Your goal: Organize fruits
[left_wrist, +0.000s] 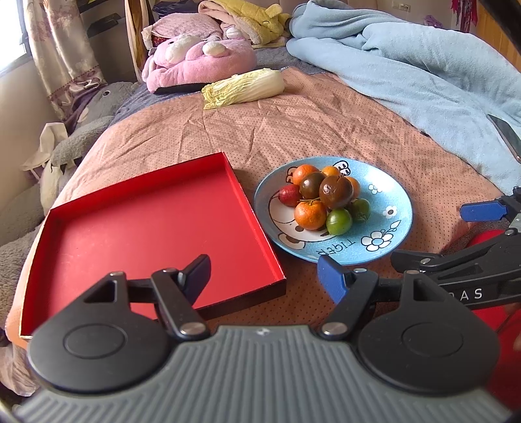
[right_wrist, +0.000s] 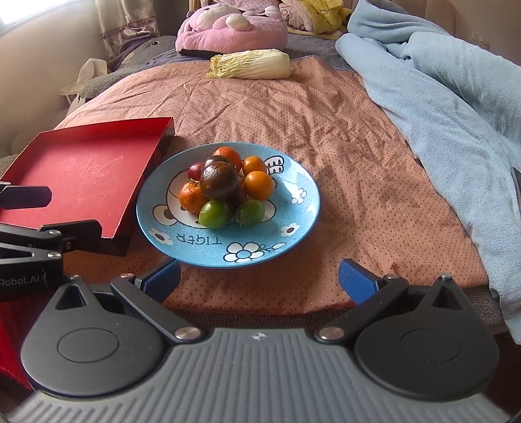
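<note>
A blue plate (left_wrist: 387, 192) (right_wrist: 302, 182) on the bed holds a pile of fruit: orange tangerines (left_wrist: 310, 214) (right_wrist: 259, 184), dark brown tomatoes (left_wrist: 336, 191) (right_wrist: 218, 183), green ones (left_wrist: 339, 221) (right_wrist: 214, 213) and a small red one (left_wrist: 289, 194) (right_wrist: 195, 170). An empty red tray (left_wrist: 130, 227) (right_wrist: 81, 172) lies left of the plate. My left gripper (left_wrist: 265, 276) is open and empty over the tray's near right corner. My right gripper (right_wrist: 259, 276) is open and empty just short of the plate; it also shows in the left wrist view (left_wrist: 482, 211).
A napa cabbage (left_wrist: 242, 87) (right_wrist: 250, 64) lies farther back on the orange cover. A pink plush toy (left_wrist: 198, 58) (right_wrist: 231, 29) sits behind it. A blue blanket (left_wrist: 423, 71) (right_wrist: 456, 114) is heaped along the right, with a phone (left_wrist: 506, 135) on it.
</note>
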Action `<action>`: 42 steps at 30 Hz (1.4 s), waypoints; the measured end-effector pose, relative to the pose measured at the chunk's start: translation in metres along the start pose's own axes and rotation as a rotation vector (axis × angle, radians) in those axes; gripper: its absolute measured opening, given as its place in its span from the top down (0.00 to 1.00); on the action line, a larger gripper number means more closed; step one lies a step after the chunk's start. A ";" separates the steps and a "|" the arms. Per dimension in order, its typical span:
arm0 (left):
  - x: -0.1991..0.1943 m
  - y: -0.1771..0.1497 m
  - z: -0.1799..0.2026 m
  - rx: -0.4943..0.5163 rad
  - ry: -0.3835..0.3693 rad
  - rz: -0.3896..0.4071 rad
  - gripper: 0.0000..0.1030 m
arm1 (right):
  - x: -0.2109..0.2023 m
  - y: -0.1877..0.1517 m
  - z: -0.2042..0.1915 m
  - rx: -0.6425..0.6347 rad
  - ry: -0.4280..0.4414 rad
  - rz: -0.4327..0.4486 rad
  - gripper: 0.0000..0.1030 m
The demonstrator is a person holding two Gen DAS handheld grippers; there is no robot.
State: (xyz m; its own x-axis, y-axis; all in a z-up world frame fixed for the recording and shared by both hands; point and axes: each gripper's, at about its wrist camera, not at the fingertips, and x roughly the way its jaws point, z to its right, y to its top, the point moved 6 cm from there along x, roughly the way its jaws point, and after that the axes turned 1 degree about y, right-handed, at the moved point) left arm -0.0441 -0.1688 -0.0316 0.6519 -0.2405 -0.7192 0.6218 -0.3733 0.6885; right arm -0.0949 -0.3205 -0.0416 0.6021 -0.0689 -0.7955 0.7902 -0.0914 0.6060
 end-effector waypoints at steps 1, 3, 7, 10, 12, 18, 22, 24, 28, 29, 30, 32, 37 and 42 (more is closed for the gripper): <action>0.000 -0.001 -0.001 -0.002 0.002 -0.002 0.28 | 0.001 0.000 0.000 -0.002 -0.002 -0.003 0.00; 0.001 -0.002 -0.002 -0.007 0.006 -0.007 0.28 | 0.003 0.000 -0.001 -0.004 -0.002 -0.009 0.00; 0.004 -0.003 -0.004 -0.015 0.007 -0.017 0.28 | 0.006 -0.001 -0.002 -0.008 -0.001 -0.020 0.00; 0.005 -0.004 -0.004 -0.012 0.012 -0.022 0.28 | 0.009 -0.003 -0.003 -0.003 0.005 -0.028 0.00; 0.006 -0.005 -0.005 -0.014 0.013 -0.025 0.28 | 0.010 -0.004 -0.003 -0.004 0.006 -0.030 0.00; 0.008 -0.006 -0.006 -0.017 0.016 -0.031 0.28 | 0.011 -0.004 -0.002 0.007 0.013 -0.032 0.00; 0.009 -0.007 -0.007 -0.017 0.015 -0.035 0.28 | 0.012 -0.004 -0.003 0.007 0.017 -0.034 0.00; 0.010 -0.007 -0.007 -0.017 0.014 -0.036 0.28 | 0.012 -0.005 -0.002 0.008 0.018 -0.035 0.00; 0.011 -0.008 -0.007 -0.016 0.015 -0.038 0.28 | 0.013 -0.005 -0.001 0.013 0.021 -0.037 0.00; 0.011 -0.008 -0.006 -0.016 0.015 -0.038 0.28 | 0.013 -0.005 -0.001 0.015 0.022 -0.037 0.00; 0.011 -0.008 -0.006 -0.016 0.014 -0.037 0.28 | 0.014 -0.005 -0.001 0.015 0.023 -0.037 0.00; 0.012 -0.008 -0.006 -0.016 0.015 -0.038 0.28 | 0.014 -0.005 -0.002 0.016 0.025 -0.039 0.00; 0.013 -0.010 -0.007 -0.017 0.016 -0.041 0.28 | 0.016 -0.006 -0.002 0.016 0.028 -0.040 0.00; 0.013 -0.010 -0.006 -0.017 0.016 -0.041 0.28 | 0.016 -0.006 -0.003 0.016 0.029 -0.041 0.00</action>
State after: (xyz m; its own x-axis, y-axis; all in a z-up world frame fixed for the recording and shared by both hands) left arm -0.0390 -0.1624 -0.0475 0.6325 -0.2107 -0.7453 0.6552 -0.3677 0.6599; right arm -0.0895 -0.3185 -0.0578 0.5728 -0.0363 -0.8189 0.8122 -0.1093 0.5730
